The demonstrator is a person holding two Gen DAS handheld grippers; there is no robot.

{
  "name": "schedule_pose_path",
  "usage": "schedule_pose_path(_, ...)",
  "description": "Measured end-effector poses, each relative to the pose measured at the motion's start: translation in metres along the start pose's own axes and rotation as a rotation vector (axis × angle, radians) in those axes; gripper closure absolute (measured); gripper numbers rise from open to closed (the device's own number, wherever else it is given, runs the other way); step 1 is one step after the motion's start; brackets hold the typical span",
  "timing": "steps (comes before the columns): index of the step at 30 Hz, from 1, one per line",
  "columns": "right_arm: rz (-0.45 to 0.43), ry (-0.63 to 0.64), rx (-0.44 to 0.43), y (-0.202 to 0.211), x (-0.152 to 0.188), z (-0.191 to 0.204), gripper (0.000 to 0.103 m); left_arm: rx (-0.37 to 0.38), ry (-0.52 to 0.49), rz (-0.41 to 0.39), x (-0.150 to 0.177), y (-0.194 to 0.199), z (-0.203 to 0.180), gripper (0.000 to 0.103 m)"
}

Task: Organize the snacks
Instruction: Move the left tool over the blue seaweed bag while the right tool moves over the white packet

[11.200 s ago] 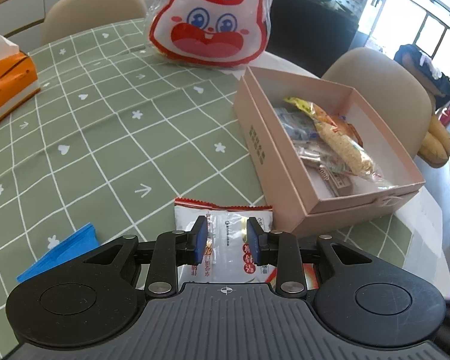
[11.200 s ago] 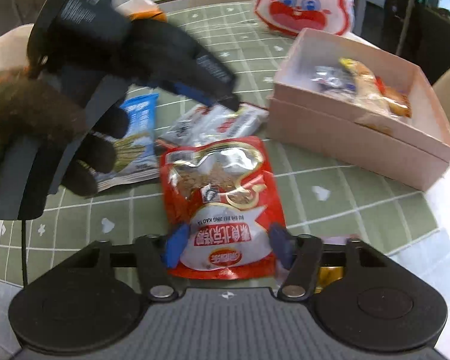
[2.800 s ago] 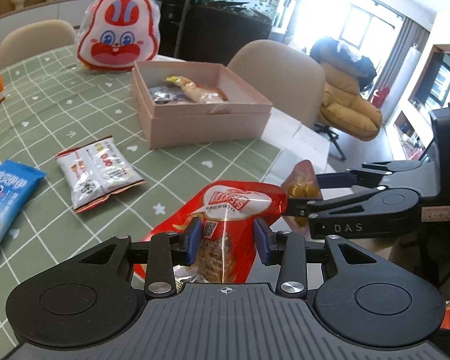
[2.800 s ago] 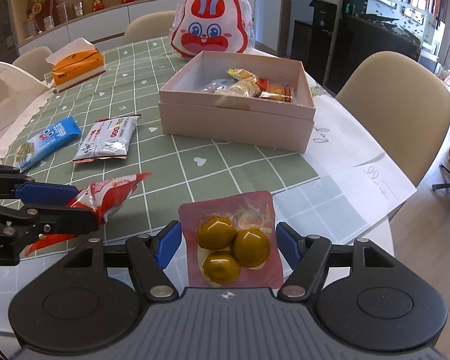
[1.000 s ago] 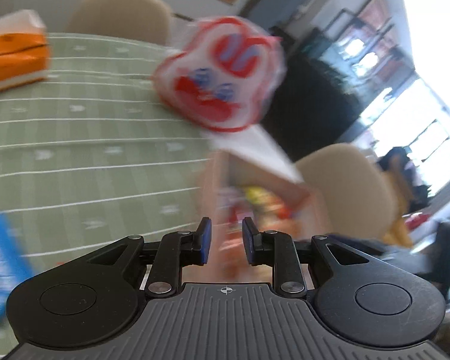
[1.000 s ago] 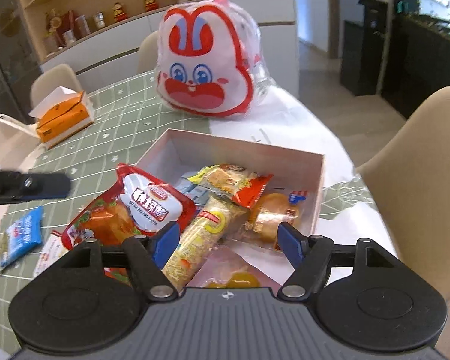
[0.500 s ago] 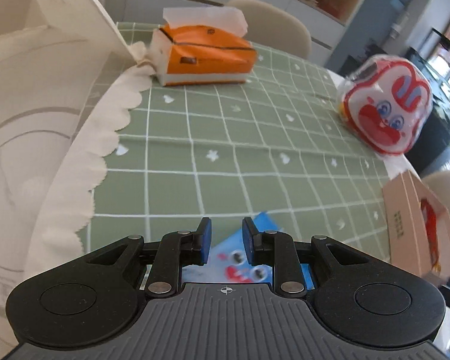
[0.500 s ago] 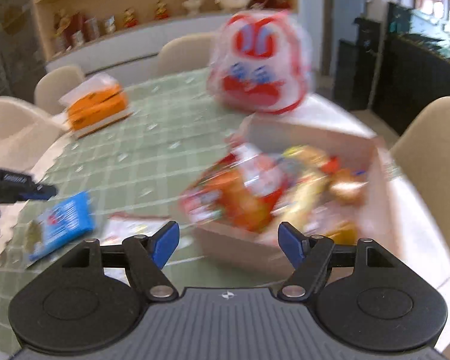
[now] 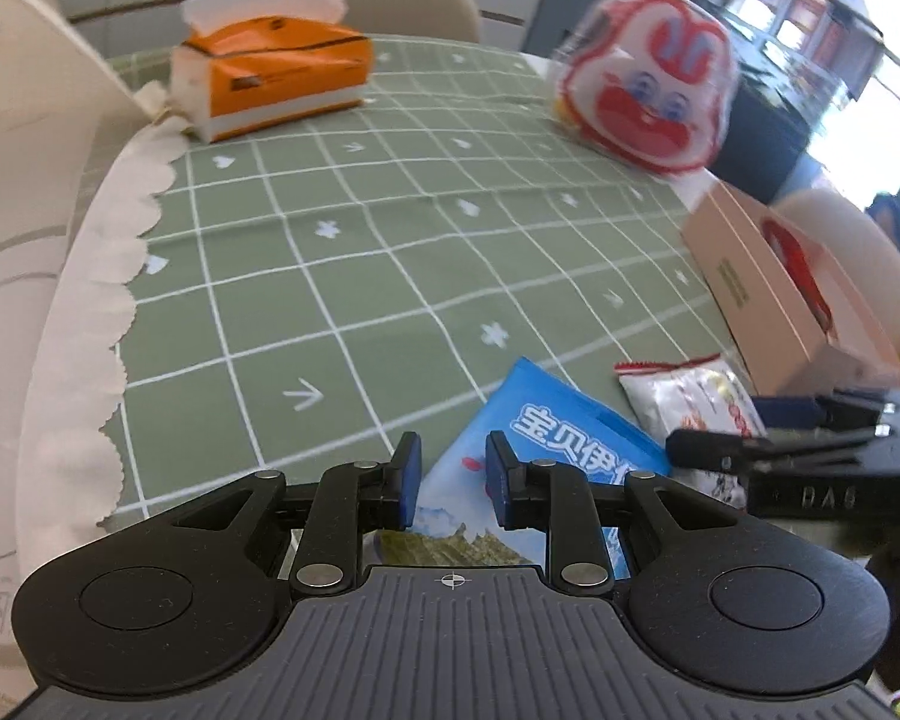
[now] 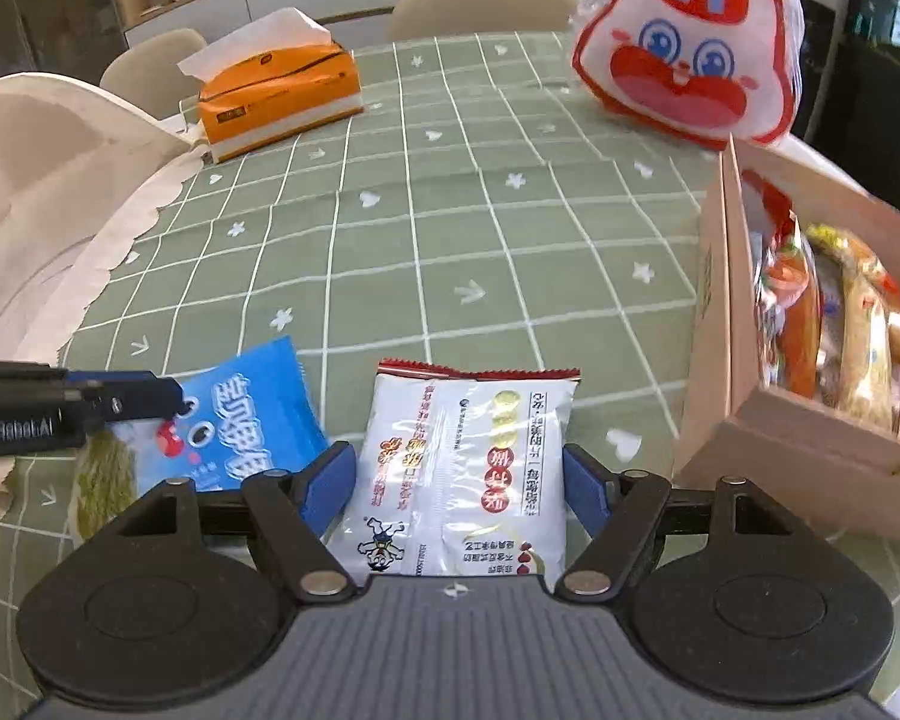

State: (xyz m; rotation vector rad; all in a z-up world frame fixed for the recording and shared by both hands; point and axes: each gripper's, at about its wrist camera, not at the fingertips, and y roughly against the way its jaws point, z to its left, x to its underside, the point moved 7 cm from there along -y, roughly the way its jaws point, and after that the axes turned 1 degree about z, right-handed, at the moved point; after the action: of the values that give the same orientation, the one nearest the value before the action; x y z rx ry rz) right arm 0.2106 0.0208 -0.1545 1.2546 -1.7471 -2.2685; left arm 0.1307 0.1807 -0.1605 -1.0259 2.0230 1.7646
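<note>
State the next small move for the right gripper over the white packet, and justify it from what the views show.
Probably lower the right gripper and close it on the white snack packet: its open fingers already straddle the packet, which lies flat on the green tablecloth, beside the pink box holding the other snacks.

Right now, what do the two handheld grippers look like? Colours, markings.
Both the left gripper and right gripper have matte black bodies, ribbed grey centre plates, two round discs, silver pivot pins and blue pads. White lettering runs along each one's side.
</note>
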Motion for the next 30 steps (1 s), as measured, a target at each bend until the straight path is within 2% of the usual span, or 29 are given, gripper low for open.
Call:
schedule_pose_path(2,0.010,0.006,-0.002,0.005,0.006,-0.001,0.029,0.006,-0.018,-0.004,0.005,0.003,-0.005,0.076)
schedule_pose_path(6,0.035,0.011,0.003,0.022,0.025,-0.007,0.029,0.065,-0.005,0.006,0.019,0.009,-0.015,0.075)
schedule_pose_path(11,0.050,-0.037,0.035,0.044,0.050,-0.030,0.029,0.142,-0.060,0.025,0.035,0.023,-0.040,0.075)
schedule_pose_path(14,0.038,-0.082,0.102,0.055,0.067,-0.053,0.029,0.097,-0.116,-0.001,0.036,0.036,-0.052,0.075)
schedule_pose_path(16,0.014,-0.126,0.131,0.062,0.077,-0.068,0.029,0.096,-0.181,0.003,0.039,0.042,-0.065,0.075)
schedule_pose_path(19,0.000,-0.214,0.124,0.066,0.087,-0.083,0.027,0.124,-0.305,0.032,0.049,0.047,-0.088,0.074)
schedule_pose_path(21,-0.009,-0.264,0.102,0.066,0.092,-0.089,0.024,0.111,-0.372,0.045,0.056,0.046,-0.099,0.074)
schedule_pose_path(25,-0.041,-0.215,0.132,0.066,0.099,-0.084,0.023,0.059,-0.474,0.073,0.069,0.036,-0.110,0.074)
schedule_pose_path(30,-0.064,-0.118,0.198,0.064,0.106,-0.073,0.020,0.074,-0.502,0.070,0.076,0.036,-0.111,0.074)
